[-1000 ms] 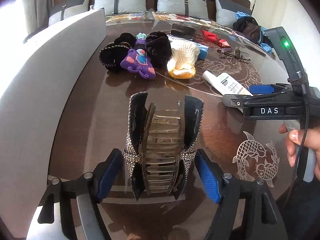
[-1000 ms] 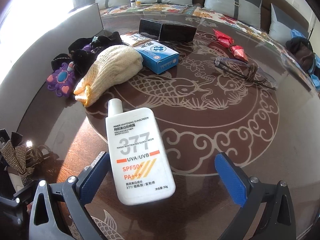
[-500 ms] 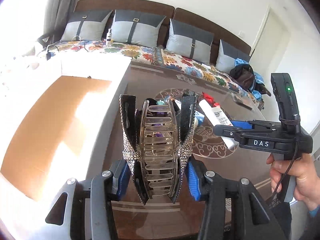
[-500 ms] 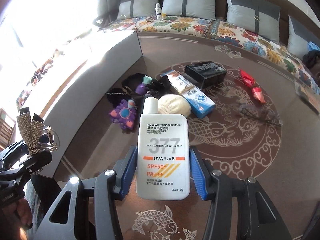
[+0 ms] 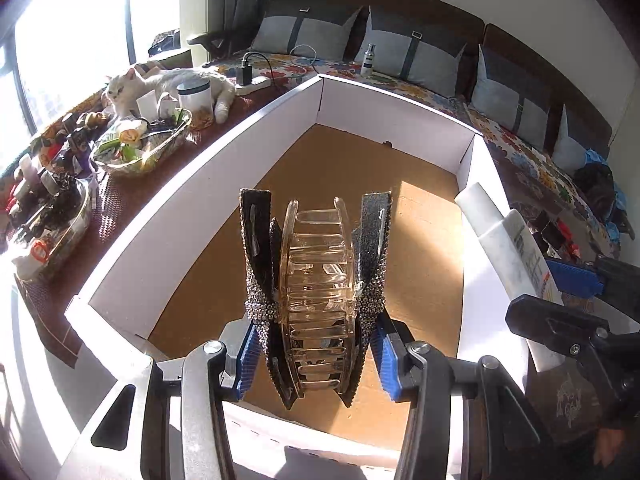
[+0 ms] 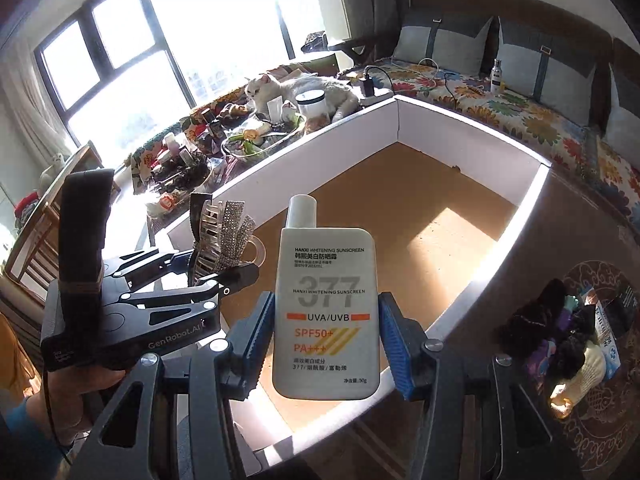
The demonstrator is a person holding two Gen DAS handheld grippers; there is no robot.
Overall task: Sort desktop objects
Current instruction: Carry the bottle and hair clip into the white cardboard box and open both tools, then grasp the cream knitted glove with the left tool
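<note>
Rhinestone-trimmed hair claw (image 5: pixel 316 296), long axis upright, clamped in left gripper (image 5: pixel 314 354) above the open box (image 5: pixel 192 216); sunscreen bottle (image 6: pixel 326 312), cap up, clamped in right gripper (image 6: pixel 326 344) over the box's near-right edge.

the hair clip (image 5: pixel 316 296) sits between the jaws of the left gripper (image 5: pixel 314 354), above the inside of the box (image 5: pixel 168 240), and the sunscreen bottle (image 6: pixel 326 312) sits between the jaws of the right gripper (image 6: pixel 327 344), over the box's near wall to the clip's right. left of the box lie a bowl (image 5: pixel 140 148) and a cat (image 5: pixel 160 84). right of it, a heap of small items (image 6: pixel 568 340) lies on the worktop (image 6: pixel 560 232), with the sofa (image 6: pixel 520 112) behind.
</note>
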